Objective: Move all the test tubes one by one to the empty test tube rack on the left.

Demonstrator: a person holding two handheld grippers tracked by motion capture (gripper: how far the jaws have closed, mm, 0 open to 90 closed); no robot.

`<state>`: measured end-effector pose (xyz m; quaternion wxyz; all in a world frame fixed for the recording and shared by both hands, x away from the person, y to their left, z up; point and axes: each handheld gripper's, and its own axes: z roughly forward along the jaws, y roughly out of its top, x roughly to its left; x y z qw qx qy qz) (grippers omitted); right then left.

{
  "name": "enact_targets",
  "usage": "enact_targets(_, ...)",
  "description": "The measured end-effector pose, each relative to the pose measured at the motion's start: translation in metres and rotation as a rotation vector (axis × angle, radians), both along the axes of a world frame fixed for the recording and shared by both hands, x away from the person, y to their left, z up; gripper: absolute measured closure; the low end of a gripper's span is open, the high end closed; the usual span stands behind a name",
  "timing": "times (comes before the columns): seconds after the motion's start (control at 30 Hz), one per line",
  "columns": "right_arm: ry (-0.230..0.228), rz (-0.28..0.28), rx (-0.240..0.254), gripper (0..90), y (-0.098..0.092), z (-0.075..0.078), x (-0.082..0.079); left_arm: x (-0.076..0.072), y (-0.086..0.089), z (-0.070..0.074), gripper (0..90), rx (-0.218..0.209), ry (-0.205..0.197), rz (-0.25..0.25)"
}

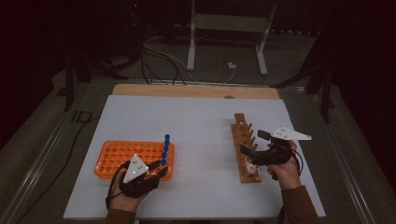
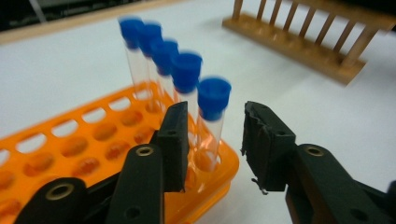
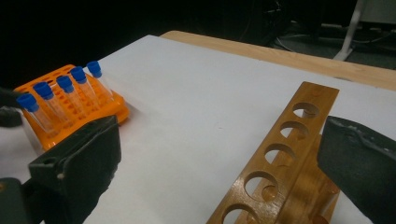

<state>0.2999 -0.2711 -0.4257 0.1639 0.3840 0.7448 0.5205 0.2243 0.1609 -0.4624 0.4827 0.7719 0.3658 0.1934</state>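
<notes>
Standing at the counter (image 1: 196, 121), a person holds one gripper in each hand. The left gripper (image 2: 212, 140) is at the near right corner of the orange rack (image 1: 116, 158), and its fingers (image 2: 175, 140) are apart. The nearest tube (image 2: 211, 121) of a row of five blue-capped tubes stands in the gap between them, upright in the corner hole of the rack; the pads do not press on it. The other four tubes stand behind it in one line along the right edge of the rack. The right gripper (image 1: 256, 143) hangs over the near end of the wooden rack (image 1: 243, 140), which lies on the right side of the counter, well apart from the orange rack. Its fingers (image 3: 84, 158) are wide apart and nothing is between them. The round holes in the top board of the wooden rack that I can see are empty. Something small and pale lies at its near end, but I cannot tell what it is.
</notes>
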Motion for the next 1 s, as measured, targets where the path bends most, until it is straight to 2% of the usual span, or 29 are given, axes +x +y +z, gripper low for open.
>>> enact_targets(0.07,-0.012,-0.002,0.004,0.4,-0.002,-0.001,-0.003,-0.001,0.008,0.006,56.9,-0.034,-0.028,0.021)
enact_targets(0.2,-0.031,-0.010,0.008,0.4,-0.004,-0.007,-0.008,0.002,0.023,0.015,41.6,-0.099,-0.078,0.122)
enact_targets(0.43,-0.064,-0.021,0.019,0.4,-0.001,-0.019,-0.015,0.013,0.044,0.022,17.2,-0.109,-0.117,0.281)
enact_targets(0.57,-0.090,-0.027,0.035,0.4,-0.003,-0.023,-0.019,0.015,0.057,0.024,11.5,-0.137,-0.130,0.337)
enact_targets(0.7,-0.097,-0.029,0.029,0.4,-0.005,-0.028,-0.023,0.014,0.068,0.023,2.8,-0.165,-0.139,0.370)
enact_targets(0.8,-0.098,-0.038,0.039,0.4,-0.007,-0.029,-0.024,0.014,0.072,0.020,1.1,-0.178,-0.133,0.379)
enact_targets(1.0,-0.107,-0.055,0.049,0.4,-0.013,-0.031,-0.027,0.014,0.070,0.015,0.6,-0.143,-0.129,0.374)
